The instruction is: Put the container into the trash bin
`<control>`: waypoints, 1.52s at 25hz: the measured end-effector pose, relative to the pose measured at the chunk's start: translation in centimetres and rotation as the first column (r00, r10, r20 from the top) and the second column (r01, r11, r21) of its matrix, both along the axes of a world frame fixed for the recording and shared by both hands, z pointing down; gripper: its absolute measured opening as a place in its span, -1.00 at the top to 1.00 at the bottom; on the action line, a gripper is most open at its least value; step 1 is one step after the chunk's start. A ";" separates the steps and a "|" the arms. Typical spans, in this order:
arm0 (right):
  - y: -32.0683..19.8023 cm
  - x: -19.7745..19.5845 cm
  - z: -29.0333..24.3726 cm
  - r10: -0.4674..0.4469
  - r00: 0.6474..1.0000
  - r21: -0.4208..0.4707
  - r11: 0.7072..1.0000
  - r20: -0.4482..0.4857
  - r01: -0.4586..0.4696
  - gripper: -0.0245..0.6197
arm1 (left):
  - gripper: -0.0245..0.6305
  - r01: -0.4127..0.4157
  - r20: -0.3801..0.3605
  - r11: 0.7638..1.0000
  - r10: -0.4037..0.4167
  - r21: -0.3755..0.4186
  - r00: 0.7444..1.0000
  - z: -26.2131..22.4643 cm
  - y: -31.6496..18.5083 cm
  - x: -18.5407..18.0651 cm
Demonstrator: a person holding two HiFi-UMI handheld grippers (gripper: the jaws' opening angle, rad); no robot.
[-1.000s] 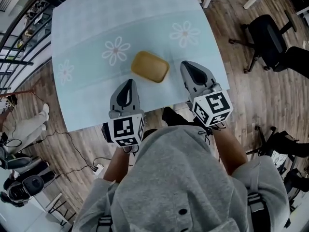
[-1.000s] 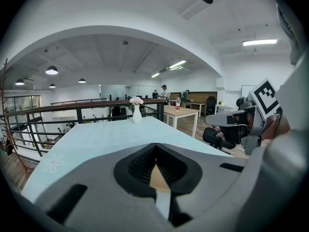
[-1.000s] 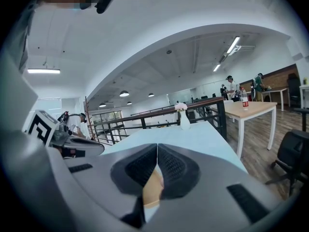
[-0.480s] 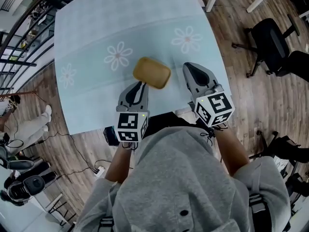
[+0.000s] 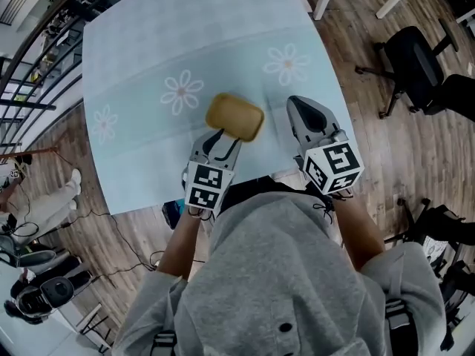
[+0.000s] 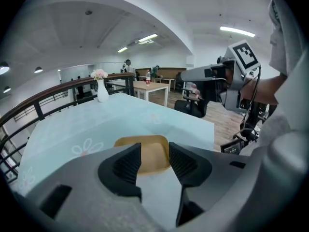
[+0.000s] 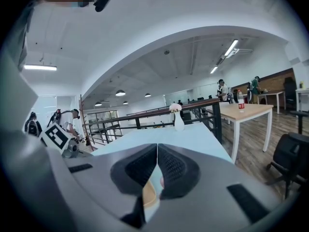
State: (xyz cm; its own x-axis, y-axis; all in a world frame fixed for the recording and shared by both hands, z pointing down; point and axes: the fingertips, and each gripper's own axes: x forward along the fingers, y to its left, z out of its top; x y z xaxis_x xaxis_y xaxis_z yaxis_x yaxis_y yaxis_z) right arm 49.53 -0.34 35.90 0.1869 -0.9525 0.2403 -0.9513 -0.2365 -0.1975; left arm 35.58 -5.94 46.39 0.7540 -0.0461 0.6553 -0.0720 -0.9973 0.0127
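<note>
Close to the near edge of the table [image 5: 141, 43], just past the middle daisy print [image 5: 182, 93] on its pale blue cloth, lies the tan container [image 5: 234, 116], a flat box with rounded corners. Its long axis runs roughly along that edge, the right end angled slightly toward the person; whether its open side faces up I cannot tell. The left gripper [image 5: 217, 145] comes in over the near edge and slants down at the container's near long side, its marker cube turned up toward the head camera and a bare forearm behind it. In the left gripper view its jaws are opening, with a clear gap between the ribbed pads, and the container [image 6: 145, 151] shows through that gap just beyond the tips of the left gripper [image 6: 154, 152]; the pads press on nothing. The right gripper [image 5: 304, 111] is held about level over the table's near right corner, to the right of the container and apart from it, pointing toward the far edge. In its own view the right gripper [image 7: 157, 151] has its two pads closed together with nothing between them. Near the far edge stands a white vase [image 6: 102, 92] with flowers. Beyond the table's left edge a dark railing [image 5: 30, 73] runs, and to the right on the wooden floor stands a black office chair [image 5: 415, 58]. Between the left gripper and the container the cloth carries no other thing.
</note>
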 end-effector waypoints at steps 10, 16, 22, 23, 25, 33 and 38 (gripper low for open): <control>0.6 1.8 0.5 0.062 0.998 -0.021 0.998 0.001 -0.062 0.84 | 0.26 -0.269 0.217 0.963 0.268 -0.028 0.938 6.8 2.2 -0.1; 1.3 3.0 1.4 0.099 0.995 -0.033 0.995 0.013 -0.098 0.84 | 0.26 -0.417 0.313 0.909 0.393 0.011 0.865 9.2 2.7 0.3; 2.9 3.5 1.9 0.117 0.993 -0.043 0.992 0.027 -0.115 0.84 | 0.30 -0.556 0.436 0.829 0.479 0.060 0.761 11.5 3.8 0.5; 3.0 3.5 2.0 0.119 0.993 -0.045 0.992 0.028 -0.117 0.84 | 0.36 -0.556 0.440 0.828 0.476 0.066 0.761 11.7 3.8 0.6; 3.2 3.4 2.0 0.121 0.992 -0.044 0.992 0.032 -0.120 0.84 | 0.49 -0.550 0.443 0.831 0.462 0.087 0.768 11.8 3.6 0.8; 4.2 2.7 1.4 0.116 0.993 -0.022 0.993 0.029 -0.116 0.84 | 0.83 -0.394 0.392 0.918 0.349 0.039 0.851 10.6 2.5 0.8; 4.6 1.7 1.4 0.089 0.996 -0.010 0.996 0.029 -0.089 0.84 | 0.83 -0.252 0.320 0.967 0.247 -0.025 0.915 9.0 2.1 0.4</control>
